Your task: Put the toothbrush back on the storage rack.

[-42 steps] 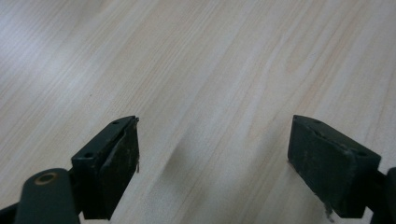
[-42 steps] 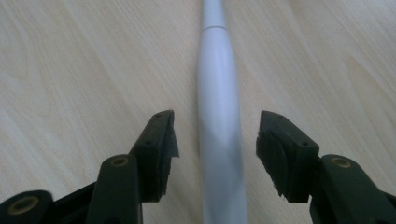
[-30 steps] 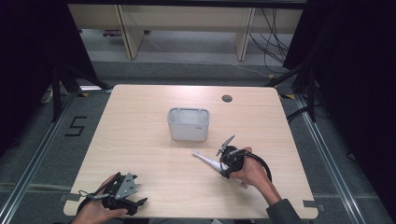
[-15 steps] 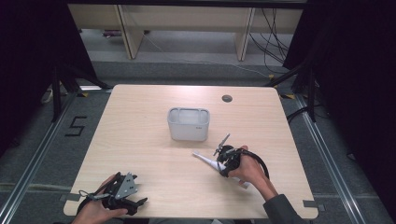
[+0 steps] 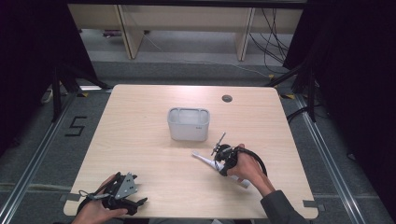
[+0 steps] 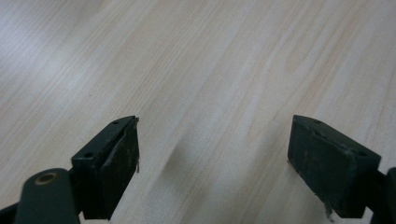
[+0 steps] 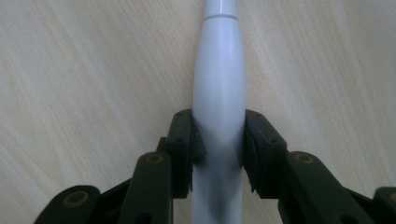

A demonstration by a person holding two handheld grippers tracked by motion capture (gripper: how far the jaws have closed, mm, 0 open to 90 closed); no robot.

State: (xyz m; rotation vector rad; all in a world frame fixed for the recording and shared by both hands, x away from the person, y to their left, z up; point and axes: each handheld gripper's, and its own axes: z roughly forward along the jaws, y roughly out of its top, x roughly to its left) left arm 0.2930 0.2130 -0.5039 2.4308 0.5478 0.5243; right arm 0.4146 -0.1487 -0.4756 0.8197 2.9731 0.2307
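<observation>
A pale wooden table (image 5: 140, 140) stands on a grey floor with dark curtains at both sides and shelving legs beyond it; a grey open bin (image 5: 188, 123) sits near the table's middle and a small round cable hole (image 5: 227, 98) lies toward the far edge. The white toothbrush-like handle (image 7: 219, 88) lies flat on the wood just in front of and to the right of the bin, its narrow end pointing back toward the bin. Compared with a second ago, the right gripper (image 7: 218, 140) has settled lower onto the handle, and its jaws have just been closing: in the right gripper view the two black pads now press against the handle's thick body from either side, with the handle still resting on the table. That reads as the grasp being made, so the lift is probably the next thing, and the bin looks like the likely place for it. The left gripper (image 6: 212, 154) stays where it was at the near left corner, jaws wide apart over bare wood, holding nothing.
</observation>
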